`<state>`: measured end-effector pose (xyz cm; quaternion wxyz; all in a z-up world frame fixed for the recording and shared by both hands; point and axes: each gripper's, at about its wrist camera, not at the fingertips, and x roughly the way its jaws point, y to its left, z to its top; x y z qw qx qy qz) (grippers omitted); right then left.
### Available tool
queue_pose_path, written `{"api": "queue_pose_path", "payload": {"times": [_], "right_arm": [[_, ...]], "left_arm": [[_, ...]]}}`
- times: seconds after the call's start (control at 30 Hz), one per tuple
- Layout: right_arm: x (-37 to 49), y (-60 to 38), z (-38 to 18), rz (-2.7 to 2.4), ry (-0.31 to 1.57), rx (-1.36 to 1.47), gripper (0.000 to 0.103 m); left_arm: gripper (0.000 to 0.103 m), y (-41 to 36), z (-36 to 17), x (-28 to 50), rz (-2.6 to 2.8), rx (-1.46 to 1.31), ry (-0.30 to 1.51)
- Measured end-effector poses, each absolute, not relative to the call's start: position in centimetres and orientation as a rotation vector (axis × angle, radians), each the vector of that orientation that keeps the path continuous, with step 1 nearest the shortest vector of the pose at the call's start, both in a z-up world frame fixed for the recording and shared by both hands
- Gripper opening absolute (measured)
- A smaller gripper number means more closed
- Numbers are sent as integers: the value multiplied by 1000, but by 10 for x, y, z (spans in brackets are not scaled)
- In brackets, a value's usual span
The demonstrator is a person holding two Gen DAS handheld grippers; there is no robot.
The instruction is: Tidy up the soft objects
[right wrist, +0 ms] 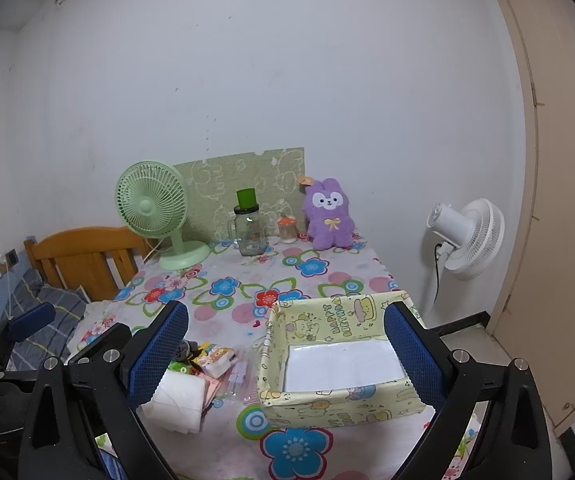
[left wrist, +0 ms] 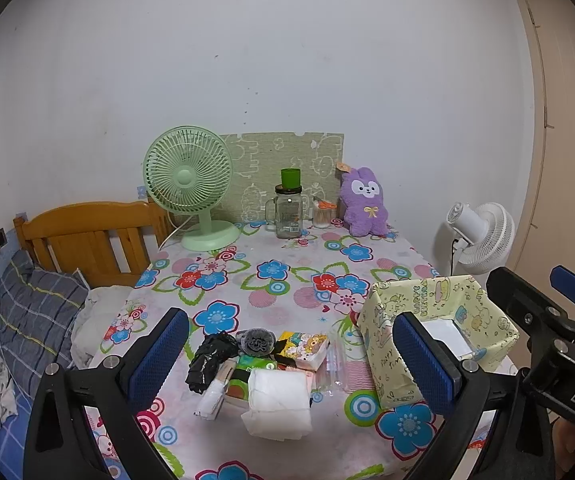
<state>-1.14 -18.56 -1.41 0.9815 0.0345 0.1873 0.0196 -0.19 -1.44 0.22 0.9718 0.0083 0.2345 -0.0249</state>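
Observation:
A heap of soft things lies near the front of the floral table: a white tissue pack (left wrist: 277, 402) (right wrist: 177, 402), a cartoon-printed tissue pack (left wrist: 302, 350) (right wrist: 216, 361), a crumpled black bag (left wrist: 211, 358) and a grey fuzzy item (left wrist: 256, 340). To their right stands a yellow cartoon-paper box (left wrist: 387, 376) (right wrist: 339, 400) with a white bottom. My left gripper (left wrist: 291, 360) hangs open above the heap, holding nothing. My right gripper (right wrist: 287, 356) is open over the box's left wall, also holding nothing.
At the table's back stand a green desk fan (left wrist: 189, 186), a glass jar with a green cup on it (left wrist: 288, 212), a cotton swab jar (left wrist: 323, 216) and a purple plush (left wrist: 365, 202). A bed with a wooden headboard (left wrist: 87, 236) lies left; a white fan (left wrist: 481, 236) stands right.

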Motion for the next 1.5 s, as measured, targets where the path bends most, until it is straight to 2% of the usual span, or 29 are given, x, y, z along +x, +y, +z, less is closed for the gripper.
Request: {"api": "queue_pose_path", "payload": {"times": [0.5, 1.5], "right_arm": [[15, -166, -32, 75, 393, 79, 99], [85, -91, -131, 179, 628, 58, 93]], "left_arm": [[101, -4, -16, 24, -49, 13, 506], [95, 45, -118, 75, -11, 30, 727]]}}
